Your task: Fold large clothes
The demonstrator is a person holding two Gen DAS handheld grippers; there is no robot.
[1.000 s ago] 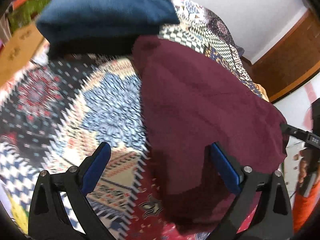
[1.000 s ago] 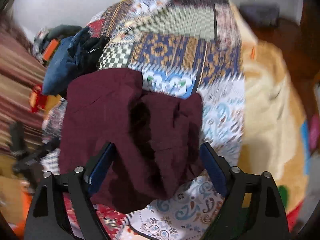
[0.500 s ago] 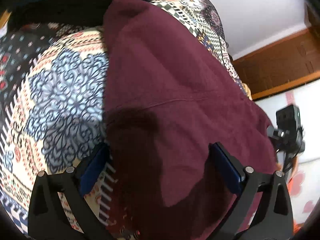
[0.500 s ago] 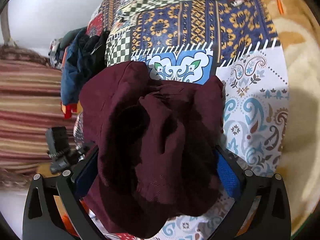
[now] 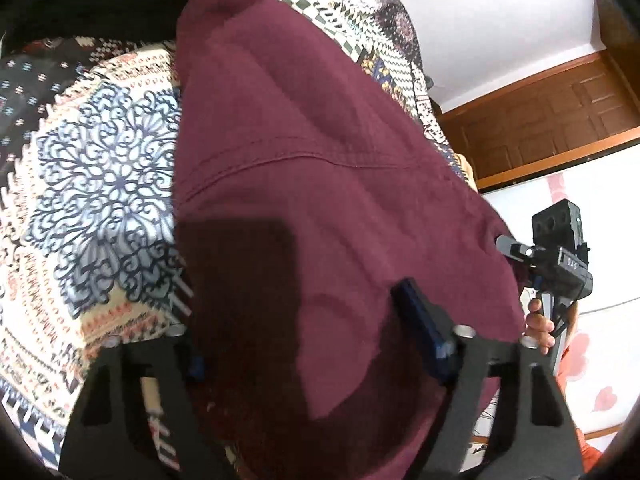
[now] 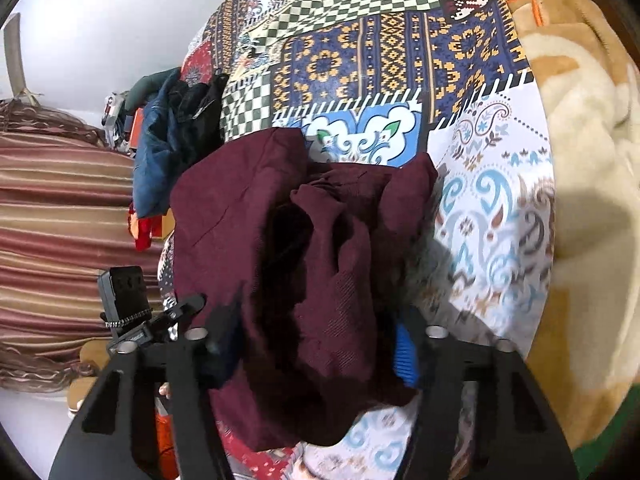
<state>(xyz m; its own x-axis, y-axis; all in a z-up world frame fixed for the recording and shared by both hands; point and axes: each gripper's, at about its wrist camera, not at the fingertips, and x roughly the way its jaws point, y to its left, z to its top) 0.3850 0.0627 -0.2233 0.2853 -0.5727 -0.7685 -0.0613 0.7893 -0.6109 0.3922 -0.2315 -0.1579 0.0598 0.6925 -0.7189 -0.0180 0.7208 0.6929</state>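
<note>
The maroon garment [image 5: 320, 168] lay between the spread fingers of the left gripper [image 5: 304, 332], probably for taking its near edge. The right gripper [image 6: 316, 344], also spread, had bunched cloth between its fingers, nothing pinched yet.

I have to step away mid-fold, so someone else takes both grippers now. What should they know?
Left gripper: open, fingers astride the maroon garment, not pinching.
Right gripper: open, with bunched maroon cloth between its fingers.
The garment lies on the patterned bedspread, smooth on the left gripper's side, crumpled on the right's. A blue garment lies beyond it at the bed's edge.
Done: garment laid out. Left: grip, smooth the bunched part, fold.
</note>
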